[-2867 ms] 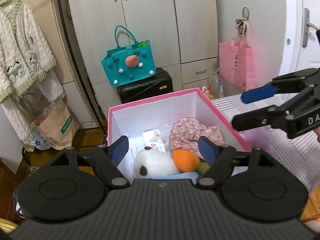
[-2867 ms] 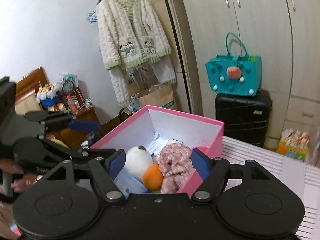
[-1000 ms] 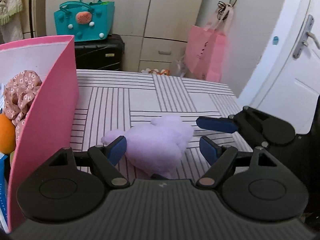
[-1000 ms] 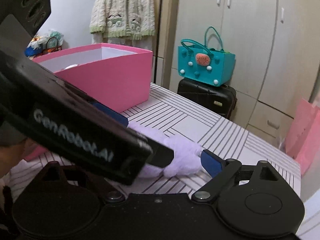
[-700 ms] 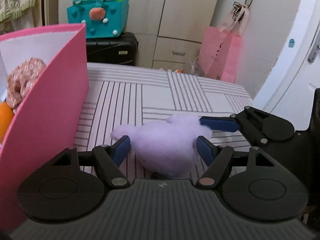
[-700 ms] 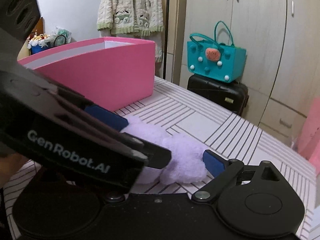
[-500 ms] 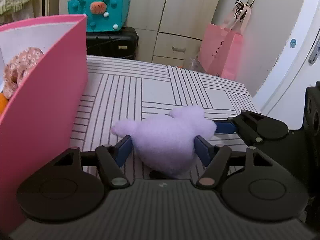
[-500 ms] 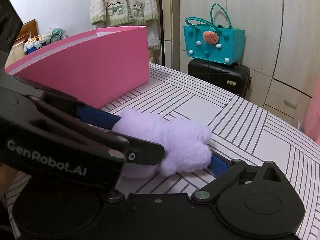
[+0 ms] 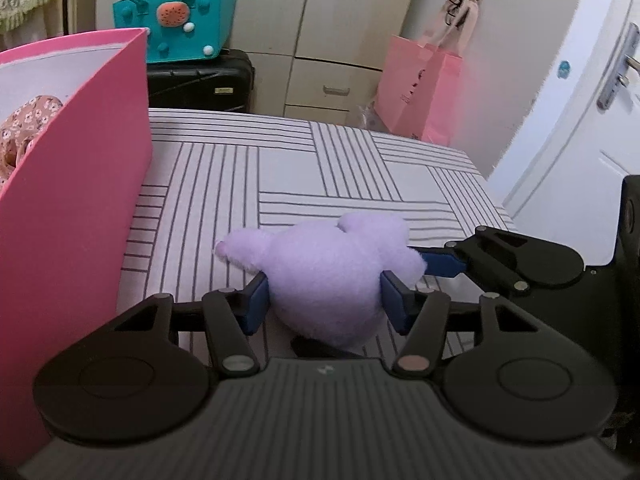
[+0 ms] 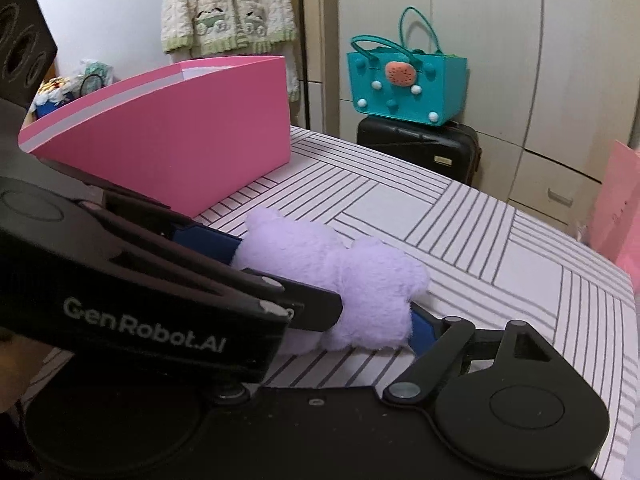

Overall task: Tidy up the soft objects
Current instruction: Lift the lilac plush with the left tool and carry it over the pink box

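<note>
Purple plush toy [image 9: 324, 276]: fluffy, rounded body with small stubby limbs, lying on the striped tabletop just right of the pink box [image 9: 72, 184]. The box stands open; a floral fabric item [image 9: 24, 128] lies inside it.

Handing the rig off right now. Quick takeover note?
Left tongs: have just been closing, pads now pressing both sides of the purple plush, which is on the striped table.
Right tongs: have just been closing a little; one finger touches the plush's far side, the other is hidden, so grip unclear.
Pink box: on the table beside the plush; floral cloth already inside.
Done: plush gripped by the left tongs.
Left: lift it, drop it in the box.
</note>
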`<state>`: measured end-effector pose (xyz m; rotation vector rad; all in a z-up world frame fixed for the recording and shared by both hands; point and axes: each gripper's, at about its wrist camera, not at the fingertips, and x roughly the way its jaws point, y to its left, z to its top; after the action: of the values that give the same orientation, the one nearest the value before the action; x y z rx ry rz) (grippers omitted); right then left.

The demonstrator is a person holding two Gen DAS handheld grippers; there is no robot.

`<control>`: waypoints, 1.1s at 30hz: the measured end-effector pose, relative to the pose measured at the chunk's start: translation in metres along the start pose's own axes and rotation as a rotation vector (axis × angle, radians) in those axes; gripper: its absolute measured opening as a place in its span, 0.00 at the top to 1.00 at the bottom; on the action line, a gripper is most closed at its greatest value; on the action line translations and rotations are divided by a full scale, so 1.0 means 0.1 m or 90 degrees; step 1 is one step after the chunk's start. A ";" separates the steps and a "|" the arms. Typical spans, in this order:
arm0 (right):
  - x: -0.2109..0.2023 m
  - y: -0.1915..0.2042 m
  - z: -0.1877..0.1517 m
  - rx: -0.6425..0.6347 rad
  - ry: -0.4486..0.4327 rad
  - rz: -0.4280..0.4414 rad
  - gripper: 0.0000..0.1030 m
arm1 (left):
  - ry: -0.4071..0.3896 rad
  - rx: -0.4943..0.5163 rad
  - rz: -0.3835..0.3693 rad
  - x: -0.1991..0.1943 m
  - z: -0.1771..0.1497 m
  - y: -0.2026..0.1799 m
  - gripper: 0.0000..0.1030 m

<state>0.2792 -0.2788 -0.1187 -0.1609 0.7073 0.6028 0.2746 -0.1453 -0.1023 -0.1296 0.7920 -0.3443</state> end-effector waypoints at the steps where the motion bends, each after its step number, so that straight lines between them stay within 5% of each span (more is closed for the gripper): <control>1: -0.03 0.01 -0.02 0.008 0.000 -0.003 0.14 | 0.002 0.003 -0.003 -0.02 0.00 -0.01 0.45; 17: -0.50 0.35 -0.22 0.112 0.035 -0.030 0.14 | 0.056 0.054 -0.078 -0.49 -0.23 -0.12 0.46; 27: -0.70 0.64 -0.25 0.178 0.093 0.007 0.14 | 0.084 0.057 -0.120 -0.99 -0.39 0.03 0.46; 33: -0.86 1.04 -0.20 0.143 0.096 0.012 0.14 | 0.104 0.054 -0.122 -1.35 -0.50 0.19 0.46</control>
<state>0.1569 -0.2406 -0.0717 0.0087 0.9176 0.5285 0.1560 -0.0800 -0.0510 -0.0983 0.9271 -0.5752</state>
